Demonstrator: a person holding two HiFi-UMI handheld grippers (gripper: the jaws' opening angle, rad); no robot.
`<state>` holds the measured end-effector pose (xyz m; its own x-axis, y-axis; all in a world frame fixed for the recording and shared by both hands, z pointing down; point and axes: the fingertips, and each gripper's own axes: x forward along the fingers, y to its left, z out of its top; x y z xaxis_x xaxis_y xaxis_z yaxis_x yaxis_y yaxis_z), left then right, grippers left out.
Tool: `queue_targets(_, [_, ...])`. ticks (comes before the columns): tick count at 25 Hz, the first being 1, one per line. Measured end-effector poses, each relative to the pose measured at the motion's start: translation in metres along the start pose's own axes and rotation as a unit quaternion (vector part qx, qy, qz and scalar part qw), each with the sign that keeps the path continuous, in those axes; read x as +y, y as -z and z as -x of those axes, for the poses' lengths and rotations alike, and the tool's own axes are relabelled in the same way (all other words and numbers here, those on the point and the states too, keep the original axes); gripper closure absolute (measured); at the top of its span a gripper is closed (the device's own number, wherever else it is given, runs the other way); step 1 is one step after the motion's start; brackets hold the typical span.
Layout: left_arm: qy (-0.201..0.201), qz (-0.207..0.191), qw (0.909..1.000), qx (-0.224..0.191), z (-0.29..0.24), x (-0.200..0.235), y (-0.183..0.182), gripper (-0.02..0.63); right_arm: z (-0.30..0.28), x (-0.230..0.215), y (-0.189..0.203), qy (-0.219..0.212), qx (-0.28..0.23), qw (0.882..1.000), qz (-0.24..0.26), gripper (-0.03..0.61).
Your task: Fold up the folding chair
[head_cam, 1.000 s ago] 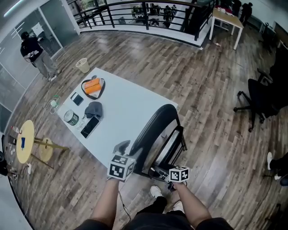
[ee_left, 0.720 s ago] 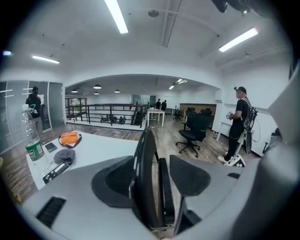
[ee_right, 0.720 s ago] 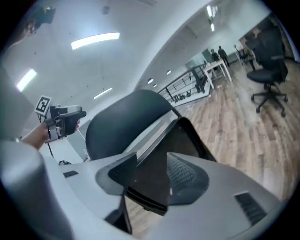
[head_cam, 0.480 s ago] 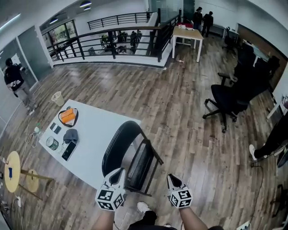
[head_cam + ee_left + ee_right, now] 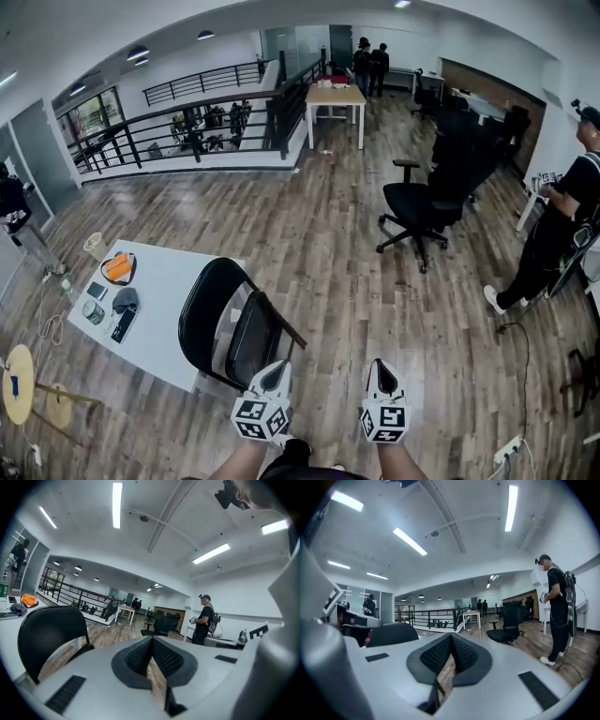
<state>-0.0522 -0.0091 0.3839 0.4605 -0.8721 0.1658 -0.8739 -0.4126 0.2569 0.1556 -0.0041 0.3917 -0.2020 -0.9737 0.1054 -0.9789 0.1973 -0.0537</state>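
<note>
Tubing of thin black metal carries the folding chair, with its smooth rounded back and flat padded seat. It stands upright against the white table, long axis vertical, seat tipped up toward the back and the back facing the table. A second ago both claws were down at its frame; now the left gripper and right gripper hang clear of it, away from the table, jaws pressed together on nothing.

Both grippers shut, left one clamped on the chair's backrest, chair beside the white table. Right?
No: the left gripper is shut on nothing; the left gripper view shows its jaws together, chair apart. Right gripper shut, chair beside the table: correct.
</note>
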Motion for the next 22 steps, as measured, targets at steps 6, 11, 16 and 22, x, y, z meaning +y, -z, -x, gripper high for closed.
queue_targets(6, [0.029,-0.029,0.9991,-0.009,0.027,-0.073,0.008,0.609,0.072,-0.015,-0.013,0.012,-0.031,0.999,0.03,0.565])
queue_targets(11, [0.037,-0.042,0.9983,-0.012,0.052,-0.105,0.005,0.609,0.107,-0.01,-0.029,0.003,-0.051,0.998,0.036,0.565])
queue_targets(16, [0.043,-0.05,0.9977,-0.017,0.066,-0.134,0.003,0.609,0.136,-0.005,-0.038,-0.008,-0.066,0.996,0.052,0.565])
queue_targets(22, [0.058,-0.061,0.9963,-0.014,0.079,-0.171,0.014,0.609,0.166,-0.01,-0.036,-0.017,-0.073,0.996,0.048,0.565])
